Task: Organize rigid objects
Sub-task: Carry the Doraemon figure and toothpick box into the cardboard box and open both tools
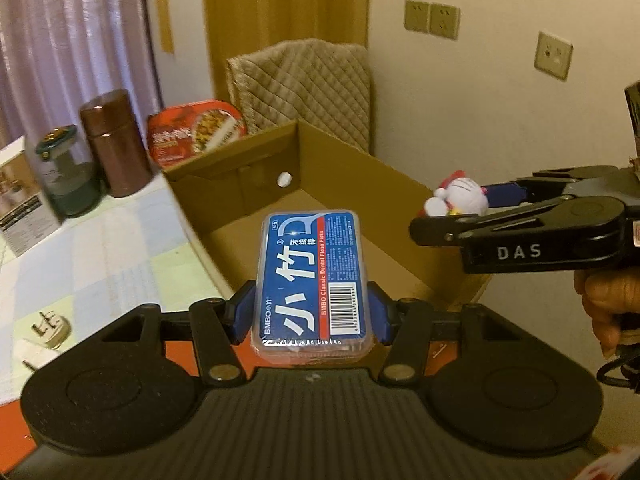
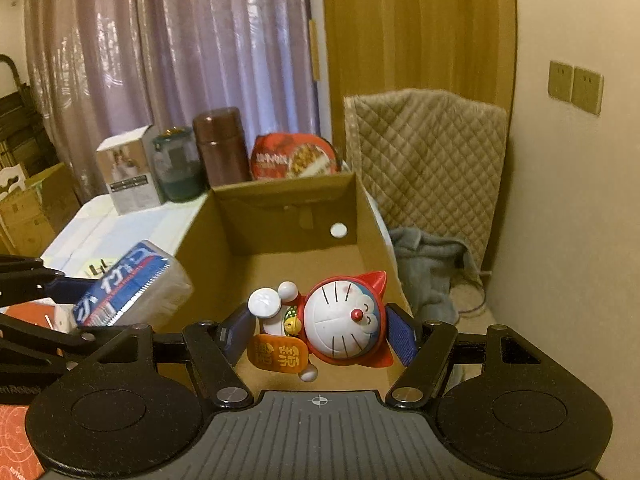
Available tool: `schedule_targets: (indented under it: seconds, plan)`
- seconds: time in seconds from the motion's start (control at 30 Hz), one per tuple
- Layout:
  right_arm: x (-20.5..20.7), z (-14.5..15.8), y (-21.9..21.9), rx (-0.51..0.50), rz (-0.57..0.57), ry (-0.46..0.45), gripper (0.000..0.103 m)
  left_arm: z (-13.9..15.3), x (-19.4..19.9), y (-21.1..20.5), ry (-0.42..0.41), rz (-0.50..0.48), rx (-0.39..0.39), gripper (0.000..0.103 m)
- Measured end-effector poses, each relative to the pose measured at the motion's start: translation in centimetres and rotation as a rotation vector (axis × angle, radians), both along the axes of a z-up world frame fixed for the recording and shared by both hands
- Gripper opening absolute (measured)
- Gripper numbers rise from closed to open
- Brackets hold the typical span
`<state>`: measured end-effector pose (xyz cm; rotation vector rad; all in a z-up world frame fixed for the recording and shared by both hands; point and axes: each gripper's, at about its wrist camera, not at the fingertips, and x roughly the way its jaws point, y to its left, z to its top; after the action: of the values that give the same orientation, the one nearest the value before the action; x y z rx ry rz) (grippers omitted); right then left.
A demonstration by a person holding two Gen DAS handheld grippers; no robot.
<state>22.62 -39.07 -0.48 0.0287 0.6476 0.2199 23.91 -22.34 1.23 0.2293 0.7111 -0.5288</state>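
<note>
My left gripper point(image 1: 312, 314) is shut on a blue floss-pick box point(image 1: 314, 276) and holds it above the near end of an open cardboard box point(image 1: 400, 176). My right gripper point(image 2: 316, 332) is shut on a Doraemon figurine point(image 2: 340, 320), held sideways over the cardboard box point(image 2: 280, 200). In the left wrist view the right gripper point(image 1: 460, 216) comes in from the right with the figurine point(image 1: 456, 198) over the box's right wall. In the right wrist view the left gripper point(image 2: 64, 292) holds the floss-pick box point(image 2: 132, 288) at the left.
On the table point(image 1: 100, 248) to the left stand a brown canister point(image 1: 114, 144), a green-lidded glass jar point(image 1: 66, 172), a white carton point(image 1: 20, 200) and a red food tray point(image 1: 198, 130). A plug adapter point(image 1: 48, 330) lies near me. A quilted chair point(image 1: 308, 88) and a wall are beyond.
</note>
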Motion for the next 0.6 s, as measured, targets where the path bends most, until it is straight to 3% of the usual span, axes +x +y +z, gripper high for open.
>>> schedule_targets:
  seconds: [0.37,0.4,0.6]
  plan:
    - [0.8,-1.9,-1.0,0.033,-0.004,0.025,0.067,-1.9,1.2,-0.8,0.008,-0.039,0.014,0.055]
    - [0.8,-1.9,-0.9,0.033,-0.010,0.026,0.067,-1.8,1.2,-0.8,-0.003,-0.033,0.013,0.063]
    - [0.5,-1.9,-0.9,0.034,-0.009,0.034,0.067,-0.5,0.6,1.6,-0.058,0.048,-0.024,0.064]
